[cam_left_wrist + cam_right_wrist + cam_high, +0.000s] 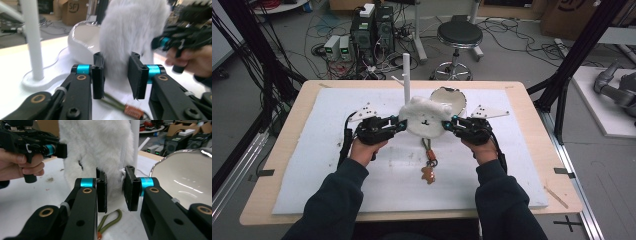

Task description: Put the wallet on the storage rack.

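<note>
- The fluffy white pouch (424, 119) hangs mid-frame above the surface (312, 165).
- The left gripper (398, 123) and right gripper (451, 122), both half-closed, pinch its opposite edges.

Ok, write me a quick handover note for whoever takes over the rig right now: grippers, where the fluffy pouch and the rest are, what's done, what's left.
Left gripper: shut on the left edge of the white plush pouch.
Right gripper: shut on the pouch's right edge, beside its zipper.
The pouch is held up between both grippers over the white mat, face side up in the high view. Its olive strap with a small brown charm hangs down onto the mat.
Behind it stand the white post stand and the white bowl.
Done: pouch gripped on both sides.
Left: probably placing it at the stand or in the bowl; which one can't be told.
</note>
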### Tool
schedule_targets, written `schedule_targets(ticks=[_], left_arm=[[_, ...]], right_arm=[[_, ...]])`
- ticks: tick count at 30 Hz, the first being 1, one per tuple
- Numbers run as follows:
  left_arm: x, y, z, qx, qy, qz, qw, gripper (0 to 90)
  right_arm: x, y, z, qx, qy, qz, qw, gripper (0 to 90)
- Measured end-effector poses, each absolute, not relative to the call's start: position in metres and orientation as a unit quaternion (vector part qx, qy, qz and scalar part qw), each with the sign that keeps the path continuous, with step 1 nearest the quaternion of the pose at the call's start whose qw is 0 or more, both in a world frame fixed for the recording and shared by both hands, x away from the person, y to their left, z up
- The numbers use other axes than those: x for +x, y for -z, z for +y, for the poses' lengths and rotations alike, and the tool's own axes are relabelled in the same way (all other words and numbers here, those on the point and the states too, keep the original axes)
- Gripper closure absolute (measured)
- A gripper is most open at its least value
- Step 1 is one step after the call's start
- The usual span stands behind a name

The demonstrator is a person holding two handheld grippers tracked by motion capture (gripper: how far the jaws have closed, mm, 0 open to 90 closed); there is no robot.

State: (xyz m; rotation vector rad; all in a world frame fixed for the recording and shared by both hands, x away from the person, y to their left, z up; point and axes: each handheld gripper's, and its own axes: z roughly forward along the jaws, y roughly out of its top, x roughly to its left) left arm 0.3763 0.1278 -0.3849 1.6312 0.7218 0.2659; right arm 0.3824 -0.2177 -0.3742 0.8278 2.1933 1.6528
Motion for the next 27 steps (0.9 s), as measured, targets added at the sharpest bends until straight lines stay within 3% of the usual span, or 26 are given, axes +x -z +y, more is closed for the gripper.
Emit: schedule_targets(ticks=[4, 7, 14, 27], left_arm=[[0.374, 0.391, 0.146, 0.711, -0.123, 0.337, 0.604, 60.8], [0.363, 0.393, 0.17, 0.703, -0.146, 0.358, 0.597, 53.2], [0.348, 0.397, 0.2, 0.7, -0.191, 0.383, 0.572, 28.4], [0.349, 0.409, 0.217, 0.681, -0.174, 0.415, 0.577, 27.5]], right_arm=[[0.383, 0.368, -0.223, 0.291, -0.57, 0.752, 0.156, 76.3], [0.383, 0.358, -0.234, 0.302, -0.549, 0.755, 0.194, 76.3], [0.391, 0.335, -0.251, 0.299, -0.496, 0.772, 0.262, 76.2], [0.431, 0.31, -0.251, 0.297, -0.38, 0.8, 0.356, 75.8]])
